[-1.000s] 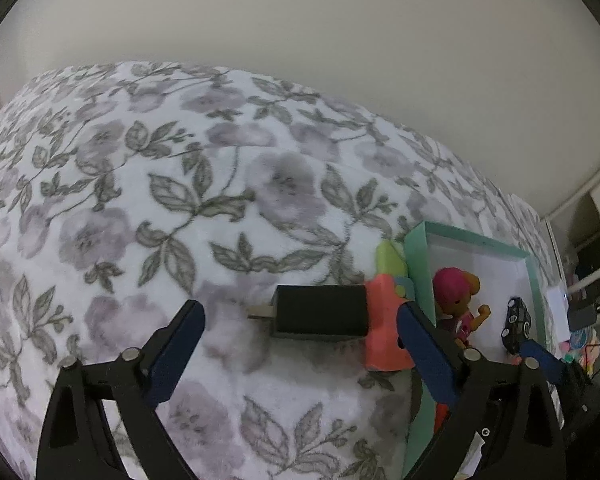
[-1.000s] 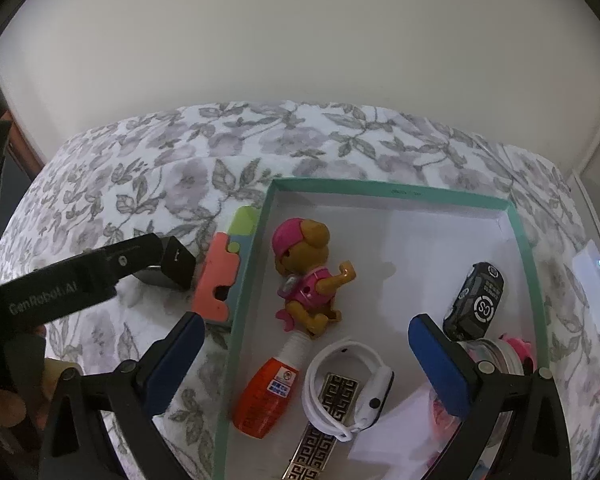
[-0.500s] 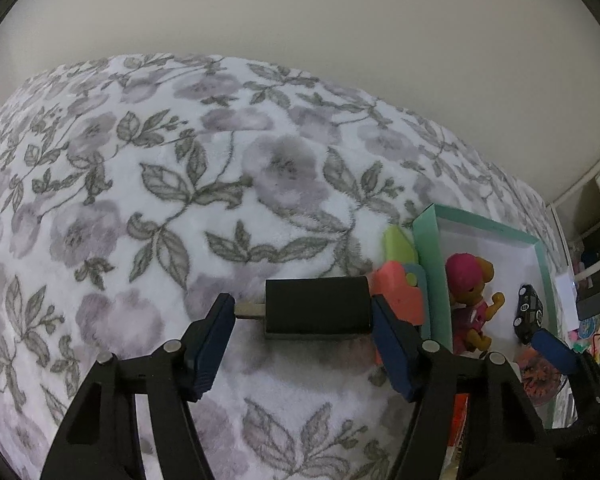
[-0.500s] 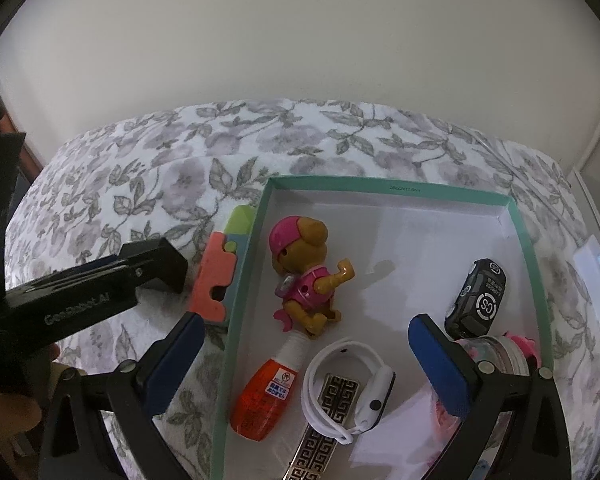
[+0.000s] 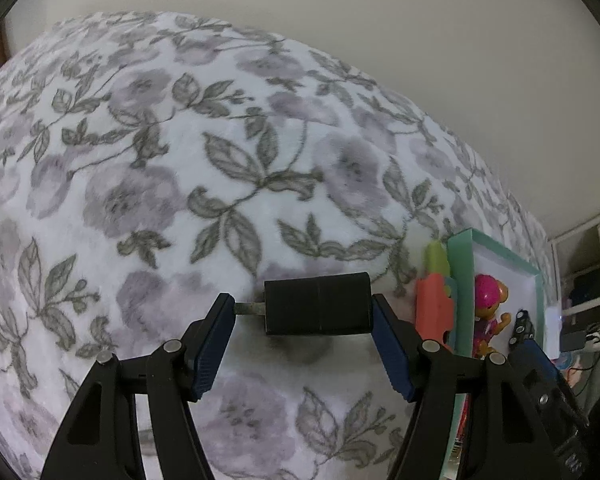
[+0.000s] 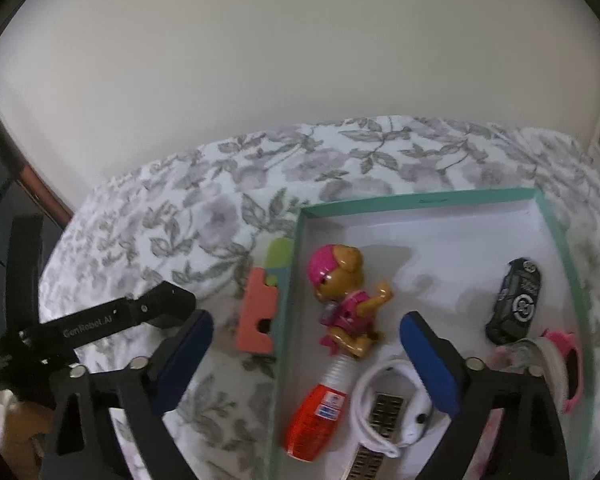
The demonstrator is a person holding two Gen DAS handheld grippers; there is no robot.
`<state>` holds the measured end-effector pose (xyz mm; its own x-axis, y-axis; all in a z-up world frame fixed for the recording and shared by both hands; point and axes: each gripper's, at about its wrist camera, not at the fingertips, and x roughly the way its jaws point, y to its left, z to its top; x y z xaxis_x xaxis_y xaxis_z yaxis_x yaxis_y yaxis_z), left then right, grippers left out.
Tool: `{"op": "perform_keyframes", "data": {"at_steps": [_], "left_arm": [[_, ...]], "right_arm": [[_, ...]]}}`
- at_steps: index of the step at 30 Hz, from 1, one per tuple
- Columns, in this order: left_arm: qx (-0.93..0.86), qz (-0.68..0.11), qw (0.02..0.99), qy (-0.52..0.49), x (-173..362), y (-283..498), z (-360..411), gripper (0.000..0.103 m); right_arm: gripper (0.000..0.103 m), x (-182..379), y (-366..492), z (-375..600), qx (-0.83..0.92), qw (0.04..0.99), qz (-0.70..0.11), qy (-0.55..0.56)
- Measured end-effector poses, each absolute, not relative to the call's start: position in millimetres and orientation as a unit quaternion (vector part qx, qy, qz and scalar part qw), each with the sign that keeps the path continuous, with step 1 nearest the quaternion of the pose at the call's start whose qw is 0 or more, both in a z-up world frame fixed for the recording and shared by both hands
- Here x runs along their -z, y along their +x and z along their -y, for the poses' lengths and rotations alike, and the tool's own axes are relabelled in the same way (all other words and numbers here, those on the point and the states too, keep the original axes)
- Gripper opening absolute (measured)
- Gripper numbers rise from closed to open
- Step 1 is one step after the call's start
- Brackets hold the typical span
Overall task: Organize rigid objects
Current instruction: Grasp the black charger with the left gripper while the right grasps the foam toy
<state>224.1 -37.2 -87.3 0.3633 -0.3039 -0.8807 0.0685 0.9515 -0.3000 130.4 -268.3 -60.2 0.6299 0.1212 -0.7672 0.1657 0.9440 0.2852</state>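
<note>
My left gripper [image 5: 302, 312] is shut on a black charger plug [image 5: 318, 304], one pad on its metal prongs, the other on its flat end, just above the floral blanket [image 5: 180, 168]. An orange and green toy block [image 5: 434, 304] lies against the outer wall of the teal-rimmed box [image 5: 460, 280]. My right gripper [image 6: 306, 340] is open and empty above the box's left wall [image 6: 290, 300]. In the box lie a pink-capped dog figure [image 6: 346, 296], an orange glue bottle [image 6: 314, 420], a white watch [image 6: 388, 404] and a black toy car [image 6: 516, 300]. The left gripper's arm [image 6: 100, 324] shows at left.
A pink-rimmed object [image 6: 556, 364] lies in the box's right corner. A white wall rises behind the bed. Shelving and cables [image 5: 580, 320] stand beyond the box at right. A dark bed frame edge [image 6: 20, 168] shows at far left.
My left gripper closed on the black charger plug and lifted it slightly off the blanket. My right gripper narrowed and shifted left over the box's left wall.
</note>
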Motion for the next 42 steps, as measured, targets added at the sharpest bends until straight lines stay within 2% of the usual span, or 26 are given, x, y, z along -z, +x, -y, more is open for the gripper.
{"op": "perform_keyframes", "data": {"at_steps": [2, 8, 11, 14, 20, 33, 42], "left_arm": [[0.11, -0.553, 0.82, -0.099, 86.5, 225.4, 34.7, 0.069], [0.101, -0.556, 0.82, -0.091, 85.2, 228.2, 26.0, 0.069], [0.093, -0.557, 0.82, -0.092, 85.3, 231.0, 17.6, 0.069], [0.096, -0.56, 0.816, -0.108, 86.7, 233.7, 8.7, 0.069], [0.09, -0.563, 0.814, -0.106, 87.4, 234.0, 1.2, 0.069], [0.091, -0.57, 0.809, -0.11, 88.4, 233.0, -3.4, 0.07], [0.087, -0.573, 0.808, -0.101, 91.6, 235.3, 2.4, 0.071]], "right_arm": [[0.09, 57.7, 135.2, 266.5, 0.01, 0.884, -0.433, 0.175], [0.07, 53.9, 152.1, 254.0, 0.0, 0.875, -0.446, 0.188], [0.068, 57.1, 156.7, 244.2, -0.009, 0.871, -0.457, 0.182], [0.06, 61.2, 161.2, 233.6, -0.012, 0.866, -0.469, 0.171], [0.06, 63.3, 169.1, 219.7, -0.012, 0.862, -0.483, 0.154], [0.06, 74.3, 228.9, 197.8, 0.03, 0.853, -0.519, 0.038], [0.06, 88.7, 254.2, 198.3, 0.041, 0.852, -0.521, 0.007]]}}
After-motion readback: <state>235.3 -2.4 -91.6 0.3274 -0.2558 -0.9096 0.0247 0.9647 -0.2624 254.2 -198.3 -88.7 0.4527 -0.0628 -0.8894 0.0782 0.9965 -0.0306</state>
